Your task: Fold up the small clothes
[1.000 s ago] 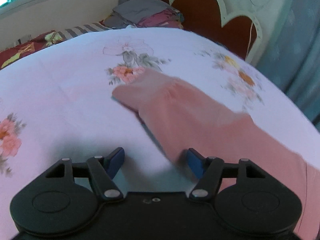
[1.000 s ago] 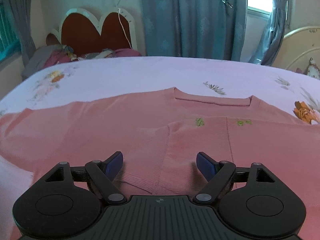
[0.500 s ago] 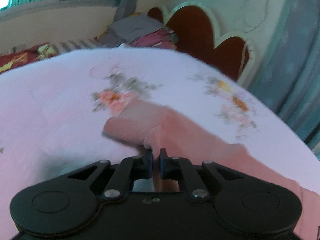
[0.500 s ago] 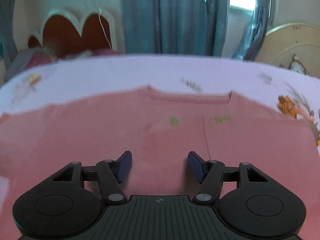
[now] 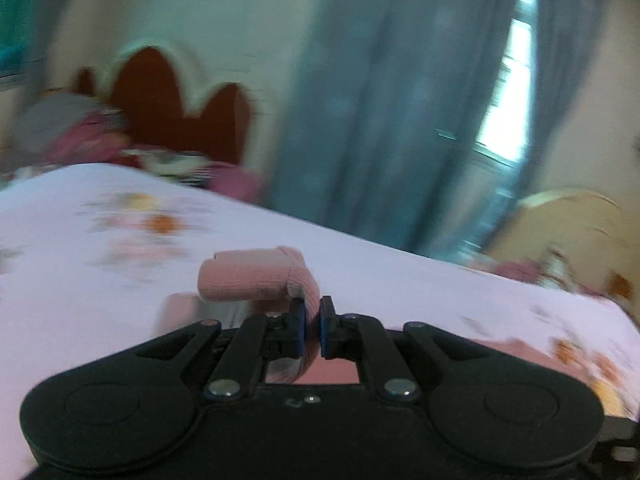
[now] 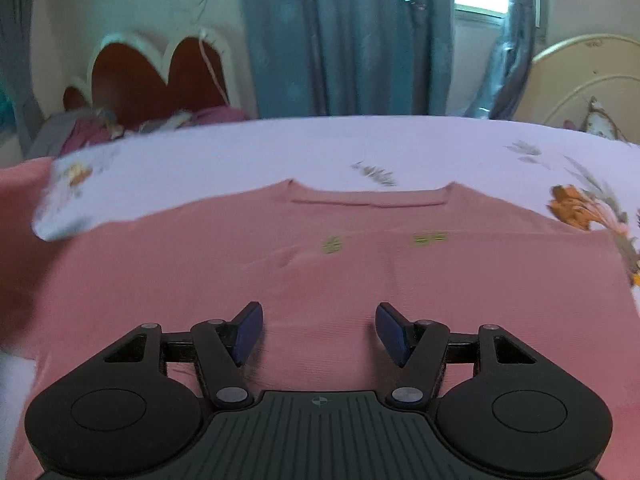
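Left fingers (image 5: pixel 298 322), apart a second ago, are now clamped on the pink sleeve (image 5: pixel 256 276), which is being lifted toward the sweater (image 6: pixel 320 272); right fingers (image 6: pixel 250 326) are being held open above its chest.

Pink sweater (image 6: pixel 360 276) flat (one sleeve (image 5: pixel 248 278) lifted).

The left claw (image 5: pixel 312 322) is pinching pink fabric, its blue pads pressed nearly together and its nose tilting gently downward. The right claw (image 6: pixel 319 330) is angling more steeply down, jaws parted wide, nothing gripped between its pads (image 6: pixel 249 330).
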Demonstrator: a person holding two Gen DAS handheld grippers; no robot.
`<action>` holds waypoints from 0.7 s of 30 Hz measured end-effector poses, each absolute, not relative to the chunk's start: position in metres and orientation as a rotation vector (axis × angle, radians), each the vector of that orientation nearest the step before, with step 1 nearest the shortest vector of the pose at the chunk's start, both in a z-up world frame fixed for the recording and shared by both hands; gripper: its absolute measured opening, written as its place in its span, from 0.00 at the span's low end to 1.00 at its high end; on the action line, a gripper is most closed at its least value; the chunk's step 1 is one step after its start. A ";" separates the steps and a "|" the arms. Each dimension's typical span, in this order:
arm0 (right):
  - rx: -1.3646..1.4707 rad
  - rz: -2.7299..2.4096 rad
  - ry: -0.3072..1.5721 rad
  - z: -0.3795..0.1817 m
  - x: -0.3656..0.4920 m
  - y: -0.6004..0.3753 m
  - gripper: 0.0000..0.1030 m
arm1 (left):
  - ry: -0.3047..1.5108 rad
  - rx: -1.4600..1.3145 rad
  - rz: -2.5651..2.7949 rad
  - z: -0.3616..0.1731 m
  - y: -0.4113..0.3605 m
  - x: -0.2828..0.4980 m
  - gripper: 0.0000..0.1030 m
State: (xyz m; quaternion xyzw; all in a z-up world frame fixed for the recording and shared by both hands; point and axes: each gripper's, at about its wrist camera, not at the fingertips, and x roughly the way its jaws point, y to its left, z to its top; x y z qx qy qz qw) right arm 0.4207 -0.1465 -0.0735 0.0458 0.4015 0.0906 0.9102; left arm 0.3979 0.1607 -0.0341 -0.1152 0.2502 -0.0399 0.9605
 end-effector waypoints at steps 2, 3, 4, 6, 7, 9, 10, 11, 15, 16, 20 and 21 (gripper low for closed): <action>0.103 0.166 0.815 -0.068 0.412 -0.164 0.61 | 0.513 -0.215 -0.166 -0.037 0.122 0.403 0.06; 0.109 0.155 0.810 -0.065 0.407 -0.173 0.61 | 0.517 -0.205 -0.206 -0.042 0.101 0.404 0.06; 0.118 0.141 0.806 -0.063 0.403 -0.184 0.61 | 0.522 -0.195 -0.241 -0.046 0.083 0.407 0.06; 0.124 0.112 0.803 -0.061 0.397 -0.202 0.61 | 0.546 -0.180 -0.309 -0.058 0.045 0.412 0.06; 0.127 0.097 0.803 -0.060 0.392 -0.211 0.61 | 0.558 -0.172 -0.342 -0.064 0.026 0.414 0.06; 0.135 0.062 0.807 -0.059 0.385 -0.230 0.61 | 0.585 -0.149 -0.394 -0.080 -0.003 0.416 0.06; 0.142 0.047 0.810 -0.058 0.381 -0.239 0.61 | 0.605 -0.133 -0.417 -0.089 -0.017 0.415 0.06; 0.154 0.036 0.813 -0.058 0.378 -0.249 0.61 | 0.632 -0.104 -0.433 -0.099 -0.032 0.415 0.06; 0.212 0.053 0.814 -0.054 0.370 -0.272 0.61 | 0.712 0.021 -0.457 -0.125 -0.056 0.404 0.20; 0.228 0.071 0.816 -0.053 0.369 -0.274 0.61 | 0.716 0.040 -0.450 -0.127 -0.056 0.399 0.25; 0.293 0.146 0.838 -0.054 0.375 -0.265 0.61 | 0.701 0.101 -0.373 -0.126 -0.043 0.376 0.53; 0.305 0.164 0.847 -0.056 0.377 -0.260 0.61 | 0.692 0.102 -0.355 -0.124 -0.038 0.376 0.56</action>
